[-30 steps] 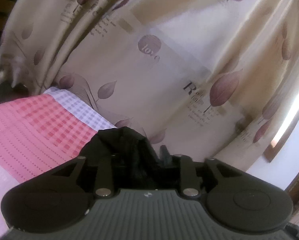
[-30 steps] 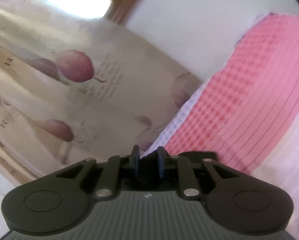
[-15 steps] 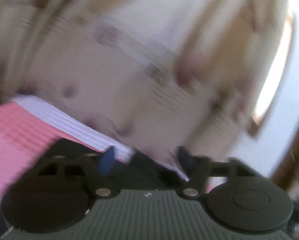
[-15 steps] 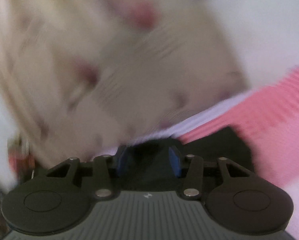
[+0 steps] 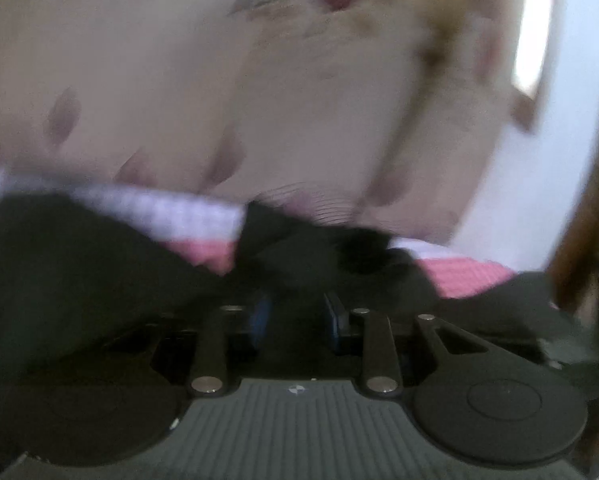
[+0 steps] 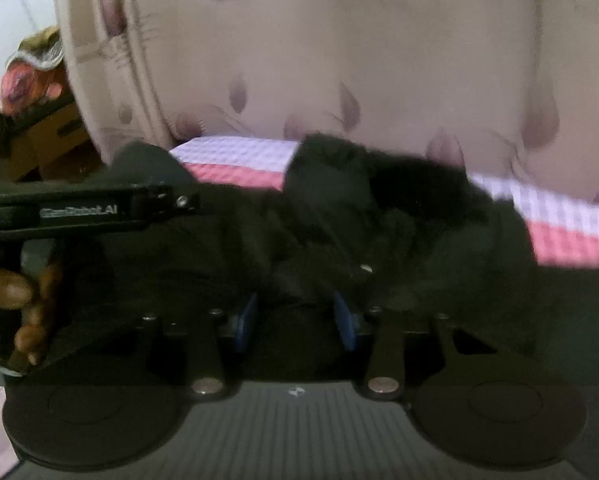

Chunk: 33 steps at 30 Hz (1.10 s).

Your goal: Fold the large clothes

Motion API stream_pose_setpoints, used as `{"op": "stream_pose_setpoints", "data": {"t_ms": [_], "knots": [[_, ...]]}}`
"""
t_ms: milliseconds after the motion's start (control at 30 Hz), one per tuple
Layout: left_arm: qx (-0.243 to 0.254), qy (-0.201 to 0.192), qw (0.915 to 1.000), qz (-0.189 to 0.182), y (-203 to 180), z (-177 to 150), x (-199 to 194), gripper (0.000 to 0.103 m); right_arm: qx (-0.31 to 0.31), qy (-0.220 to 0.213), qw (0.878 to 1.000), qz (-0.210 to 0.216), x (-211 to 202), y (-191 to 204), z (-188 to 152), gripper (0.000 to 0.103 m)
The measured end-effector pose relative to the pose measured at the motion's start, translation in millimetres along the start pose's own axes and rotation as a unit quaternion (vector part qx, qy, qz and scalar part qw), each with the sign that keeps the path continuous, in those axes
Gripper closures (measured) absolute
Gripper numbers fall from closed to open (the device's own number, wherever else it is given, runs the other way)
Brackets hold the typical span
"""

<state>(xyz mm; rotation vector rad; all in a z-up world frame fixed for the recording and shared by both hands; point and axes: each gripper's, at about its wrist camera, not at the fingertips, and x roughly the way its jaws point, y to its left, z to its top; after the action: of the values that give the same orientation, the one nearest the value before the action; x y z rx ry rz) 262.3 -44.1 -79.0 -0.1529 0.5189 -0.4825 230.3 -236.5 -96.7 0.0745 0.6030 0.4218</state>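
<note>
Pretty blurry, but the black garment (image 6: 379,216) is bunched on the pink-and-white checked bed cover (image 6: 239,156), right ahead of both sets of jaws. Left gripper (image 5: 297,316) and right gripper (image 6: 295,320) are both closing, blue pads apart with dark cloth between them. Leaf-print curtain (image 6: 379,40) hangs beyond.

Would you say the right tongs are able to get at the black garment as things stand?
Probably yes: the right tongs, jaws closing, sit right at the black garment piled on the pink bedcover, with dark cloth apparently between the pads and nothing blocking.
</note>
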Motion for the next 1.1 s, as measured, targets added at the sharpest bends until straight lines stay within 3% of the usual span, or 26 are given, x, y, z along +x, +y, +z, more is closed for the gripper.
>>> {"op": "stream_pose_setpoints", "data": {"t_ms": [33,100,300,367,500,733,833,1000,1100], "knots": [[-0.020,-0.005,0.9998,0.002,10.7,-6.0,2.6,0.087,0.004,-0.010,1.000,0.002,-1.1,-1.9,-3.3,0.064],[-0.047,-0.019,0.9987,-0.001,24.6,-11.4,4.6,0.092,0.017,-0.026,1.000,0.002,-3.2,-13.3,-5.2,0.064],[-0.113,-0.023,0.9933,-0.010,53.6,-15.6,6.6,0.092,0.076,-0.046,0.995,-0.042,-21.0,-56.3,-14.0,0.073],[-0.129,-0.027,0.9913,-0.008,61.4,-15.6,3.6,0.092,0.077,-0.048,0.994,-0.058,-30.6,-69.2,-17.3,0.085],[-0.143,-0.033,0.9891,0.006,75.7,-13.2,-0.9,0.092,0.083,-0.051,0.992,-0.080,-46.8,-98.5,-27.9,0.096],[-0.163,-0.044,0.9834,0.067,108.5,-7.8,-18.7,0.092,0.180,-0.067,0.974,-0.119,-83.4,-163.4,-54.5,0.097],[-0.177,-0.036,0.9782,0.102,127.3,-5.9,-28.8,0.092,0.146,-0.045,0.979,-0.136,-82.3,-165.4,-57.4,0.097],[-0.149,-0.003,0.9831,0.105,134.4,-4.7,-35.3,0.092,0.127,-0.037,0.980,-0.149,-75.1,-157.0,-54.0,0.097],[-0.166,-0.003,0.9818,0.091,145.7,-9.5,-41.8,0.092,0.102,-0.037,0.979,-0.172,-73.7,-148.9,-53.6,0.097]]}}
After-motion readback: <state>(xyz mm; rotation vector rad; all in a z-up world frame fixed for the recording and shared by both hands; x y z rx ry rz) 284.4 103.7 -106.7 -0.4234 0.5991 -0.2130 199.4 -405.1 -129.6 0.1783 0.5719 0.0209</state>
